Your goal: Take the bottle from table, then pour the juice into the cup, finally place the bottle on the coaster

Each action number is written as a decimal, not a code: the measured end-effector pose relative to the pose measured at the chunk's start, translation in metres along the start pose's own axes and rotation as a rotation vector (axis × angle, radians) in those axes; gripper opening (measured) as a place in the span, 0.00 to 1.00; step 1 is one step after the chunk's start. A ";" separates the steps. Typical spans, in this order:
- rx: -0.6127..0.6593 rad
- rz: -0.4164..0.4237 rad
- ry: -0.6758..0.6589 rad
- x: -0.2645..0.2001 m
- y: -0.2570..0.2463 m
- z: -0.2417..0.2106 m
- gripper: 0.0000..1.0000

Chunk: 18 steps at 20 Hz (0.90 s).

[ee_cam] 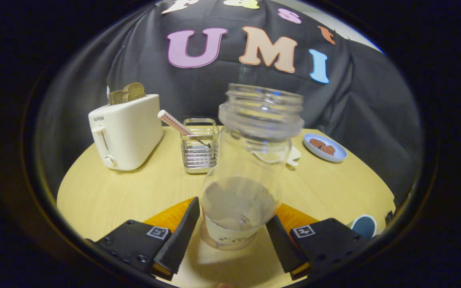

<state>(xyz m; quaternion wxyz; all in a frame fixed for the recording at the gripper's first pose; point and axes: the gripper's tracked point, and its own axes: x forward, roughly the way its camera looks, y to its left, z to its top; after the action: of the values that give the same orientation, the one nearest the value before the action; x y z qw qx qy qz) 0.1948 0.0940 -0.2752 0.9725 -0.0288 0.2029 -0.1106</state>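
The gripper (232, 236) holds a clear, uncapped glass bottle (250, 168) between its fingers, both pressing its lower body; the bottle stands above the wooden table (106, 196). Beyond it sit a wire basket (199, 150) and a white toaster (126, 132); a blue cup (363, 226) sits right of the fingers.

Clear bottle (250, 160), cream toaster (128, 132), pale wood table (114, 192), blue plate (325, 148), red-checked straw (174, 123), orange coaster (172, 216)

Ribbed wedge fingers (182, 236) (square-tagged mounts) — screws
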 end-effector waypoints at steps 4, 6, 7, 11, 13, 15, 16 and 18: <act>0.005 0.001 0.002 -0.005 -0.001 -0.001 0.90; 0.010 -0.005 0.001 -0.010 -0.003 -0.001 0.91; 0.007 -0.011 0.000 -0.012 -0.006 0.001 0.92; 0.006 -0.006 -0.018 -0.021 -0.011 0.006 0.93; 0.002 0.005 -0.025 -0.027 -0.012 0.008 0.94; -0.003 0.021 -0.027 -0.034 -0.013 0.010 0.95; -0.005 0.031 -0.028 -0.038 -0.014 0.010 0.96; -0.010 0.049 -0.030 -0.050 -0.015 0.011 0.96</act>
<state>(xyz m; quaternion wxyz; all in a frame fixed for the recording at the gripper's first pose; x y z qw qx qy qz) 0.1518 0.0905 -0.2441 0.9777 -0.0301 0.1895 -0.0852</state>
